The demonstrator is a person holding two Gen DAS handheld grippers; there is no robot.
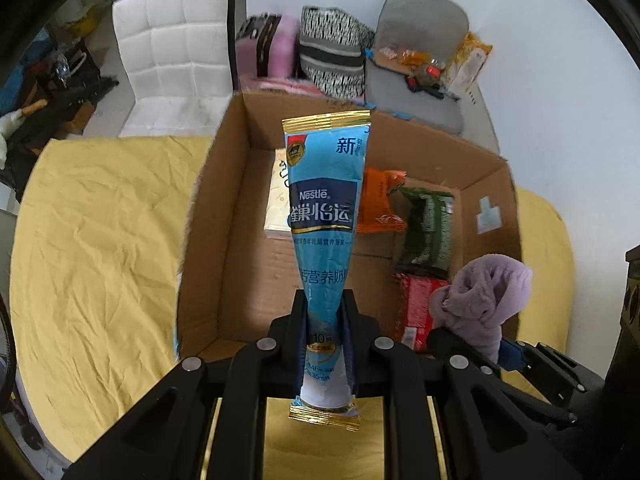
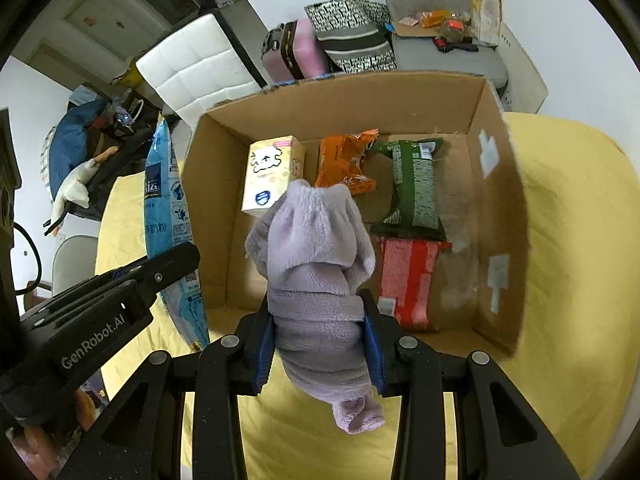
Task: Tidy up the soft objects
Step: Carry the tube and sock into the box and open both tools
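My left gripper (image 1: 325, 316) is shut on a blue Nestle milk powder pouch (image 1: 324, 216) and holds it upright above the near edge of the open cardboard box (image 1: 224, 208). My right gripper (image 2: 318, 312) is shut on a lilac fleece cloth (image 2: 316, 248), held over the box's (image 2: 500, 184) near side. The pouch (image 2: 166, 200) and the left gripper (image 2: 160, 270) show at the left of the right wrist view. The cloth (image 1: 486, 300) shows at the right of the left wrist view.
Inside the box lie a white tissue pack (image 2: 272, 176), an orange packet (image 2: 346, 164), a green packet (image 2: 414, 184) and a red packet (image 2: 406, 276). The box stands on a yellow cloth-covered table (image 1: 100, 240). A white chair (image 1: 172, 52), bags and a grey chair stand behind.
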